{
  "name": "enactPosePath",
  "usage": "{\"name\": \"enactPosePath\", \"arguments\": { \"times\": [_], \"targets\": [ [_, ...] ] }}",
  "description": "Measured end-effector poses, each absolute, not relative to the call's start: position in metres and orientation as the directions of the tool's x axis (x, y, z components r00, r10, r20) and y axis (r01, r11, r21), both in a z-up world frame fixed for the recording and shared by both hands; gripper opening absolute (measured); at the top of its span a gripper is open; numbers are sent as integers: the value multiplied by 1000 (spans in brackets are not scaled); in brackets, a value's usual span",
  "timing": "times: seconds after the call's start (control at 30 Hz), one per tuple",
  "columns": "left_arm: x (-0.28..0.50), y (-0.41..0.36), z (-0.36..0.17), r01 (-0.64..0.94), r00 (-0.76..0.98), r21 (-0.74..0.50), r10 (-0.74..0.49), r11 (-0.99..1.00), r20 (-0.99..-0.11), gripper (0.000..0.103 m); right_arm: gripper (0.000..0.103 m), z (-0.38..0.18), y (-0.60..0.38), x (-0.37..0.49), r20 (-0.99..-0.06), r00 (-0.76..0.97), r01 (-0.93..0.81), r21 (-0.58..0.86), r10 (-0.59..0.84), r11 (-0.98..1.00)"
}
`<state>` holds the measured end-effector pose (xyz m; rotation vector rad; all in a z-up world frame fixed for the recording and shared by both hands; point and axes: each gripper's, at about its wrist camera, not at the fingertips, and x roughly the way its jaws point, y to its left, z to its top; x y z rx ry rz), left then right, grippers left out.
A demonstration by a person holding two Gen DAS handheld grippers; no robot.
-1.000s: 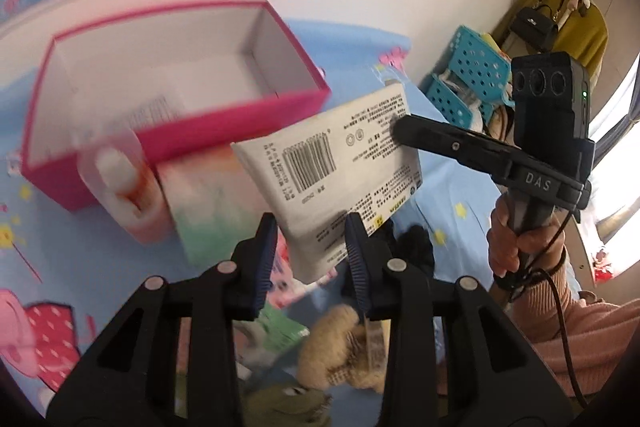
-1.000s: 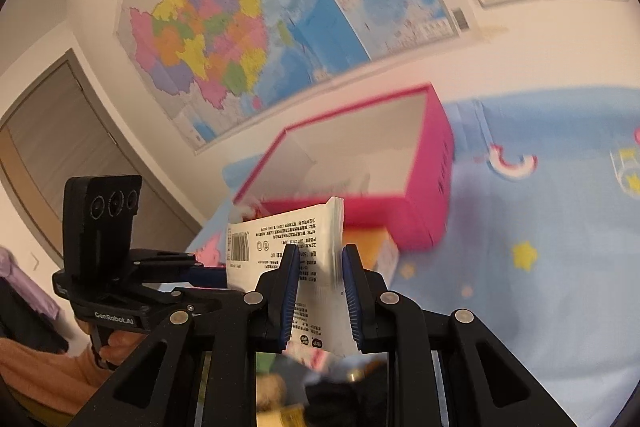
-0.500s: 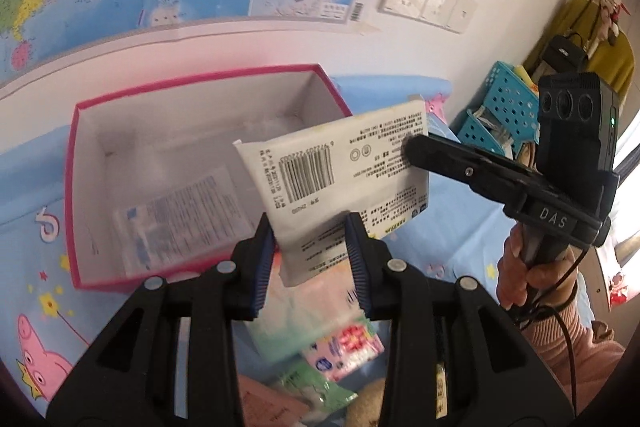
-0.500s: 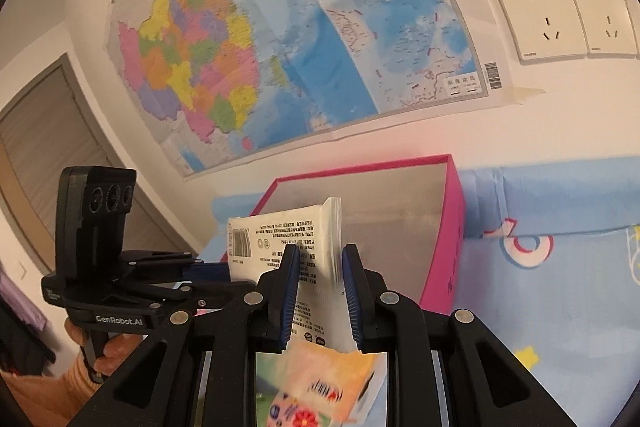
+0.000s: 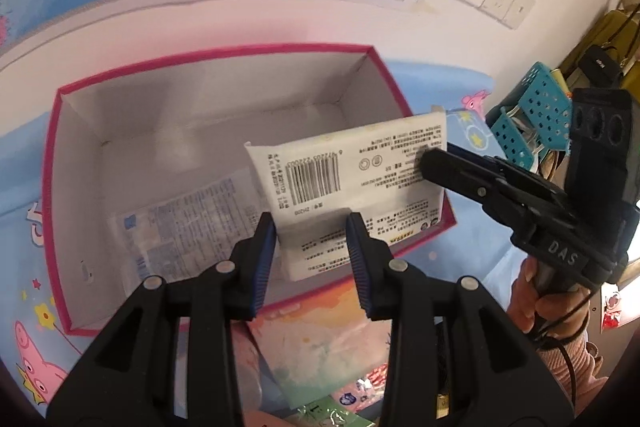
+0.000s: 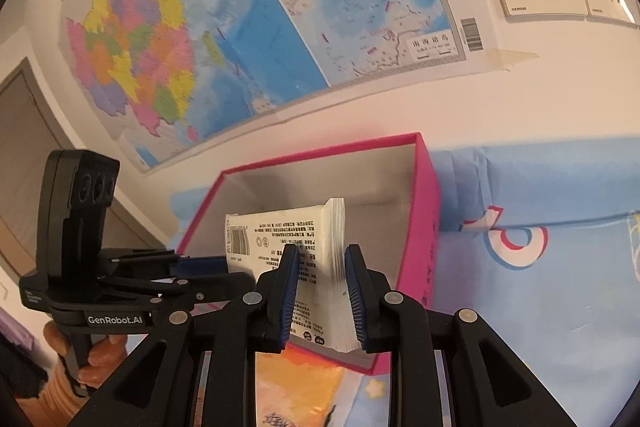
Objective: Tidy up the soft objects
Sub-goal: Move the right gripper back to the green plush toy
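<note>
We are holding the white packet over the pink box so it can drop inside: the left gripper is pinching its lower edge, while the right gripper is easing its jaws apart around the end.

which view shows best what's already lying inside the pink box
The left wrist view. It looks down into the pink box and shows a clear printed packet flat on its floor. The right wrist view sees the box from low at the side, where its near wall and the white tissue pack hide the floor.
</note>
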<state>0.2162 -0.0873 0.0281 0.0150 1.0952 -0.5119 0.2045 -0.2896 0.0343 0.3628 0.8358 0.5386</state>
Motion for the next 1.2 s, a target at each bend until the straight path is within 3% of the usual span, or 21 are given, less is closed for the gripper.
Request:
{"name": "enactPosePath", "arguments": {
  "times": [0.1, 0.27, 0.47, 0.8, 1.2],
  "targets": [
    [222, -88, 22, 385, 340, -242, -381, 891, -860, 38, 30, 31, -285, 207, -643, 549, -282, 459, 534, 842],
    [223, -88, 26, 369, 358, -239, -374, 898, -855, 38, 53, 43, -277, 198, -656, 594, -287, 367, 465, 885],
    [194, -81, 47, 427, 448, -192, -391, 884, -804, 39, 54, 60, -279, 173, -600, 609, -360, 374, 519, 855],
    [117, -49, 84, 510, 568, -158, -469, 846, -677, 51, 61, 83, -297, 116, -512, 580, -465, 431, 634, 774],
    [62, -5, 57, 432, 601, -172, -424, 886, -677, 51, 61, 71, -277, 54, -496, 451, -564, 486, 742, 668]
  ]
}}
